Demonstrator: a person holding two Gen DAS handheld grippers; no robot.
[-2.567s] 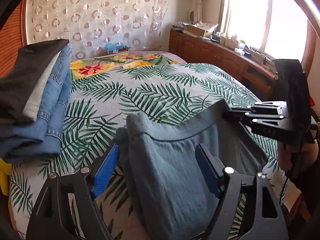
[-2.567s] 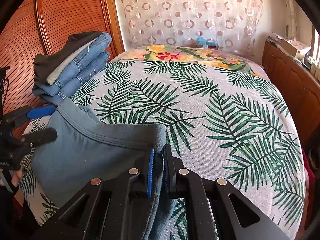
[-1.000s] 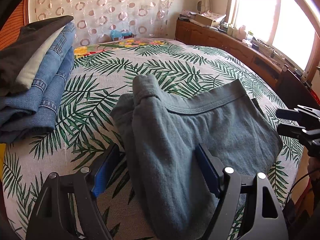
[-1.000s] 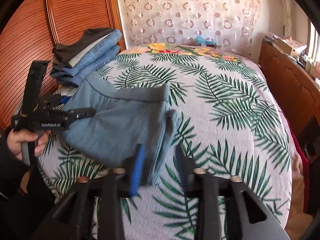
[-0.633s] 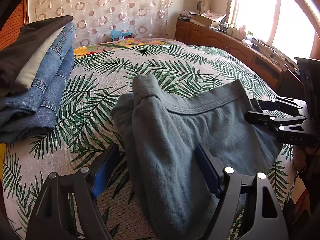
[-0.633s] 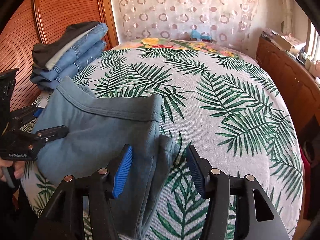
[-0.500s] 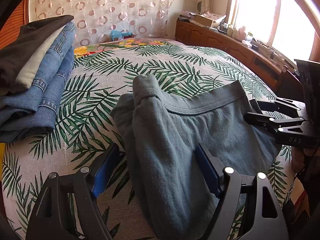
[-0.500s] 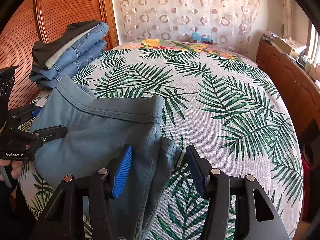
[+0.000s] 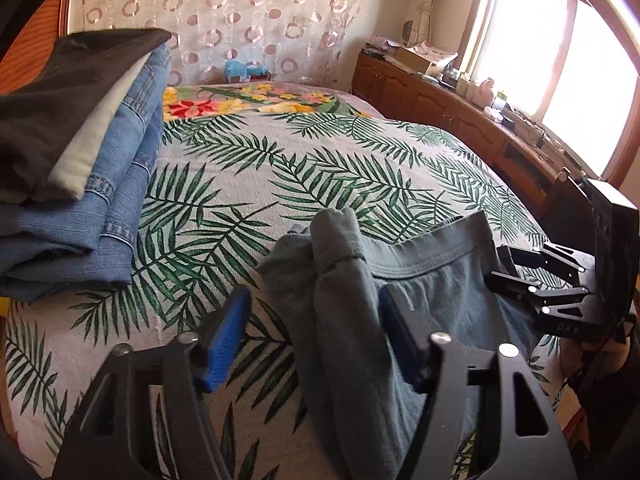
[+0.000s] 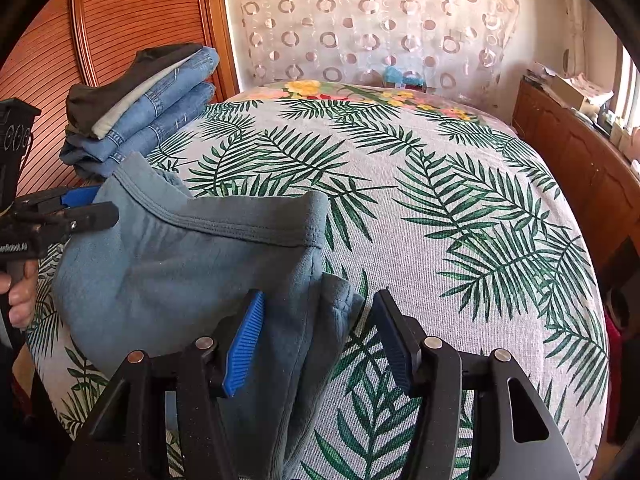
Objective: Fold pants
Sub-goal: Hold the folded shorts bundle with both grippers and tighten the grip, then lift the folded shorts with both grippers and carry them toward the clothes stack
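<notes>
Grey-blue pants [image 9: 404,296] lie folded on the leaf-print bedspread [image 9: 280,184], waistband up and a rumpled fold along their left edge. My left gripper [image 9: 310,332] is open, its jaws astride that left fold. The pants also show in the right wrist view [image 10: 188,264]. My right gripper [image 10: 320,336] is open, its jaws astride the pants' right edge. Each gripper appears in the other's view, the right one [image 9: 536,280] and the left one [image 10: 86,206], both open at the pants' sides.
A stack of folded jeans and dark garments [image 9: 76,176] sits at the bed's left side, also in the right wrist view [image 10: 144,108]. A wooden cabinet [image 9: 460,120] runs along the right under the window. A wooden headboard [image 10: 132,20] and curtain stand behind.
My right gripper has let go of the pants and now stands open at their right edge. The left gripper has lowered and shifted left along the bed.
</notes>
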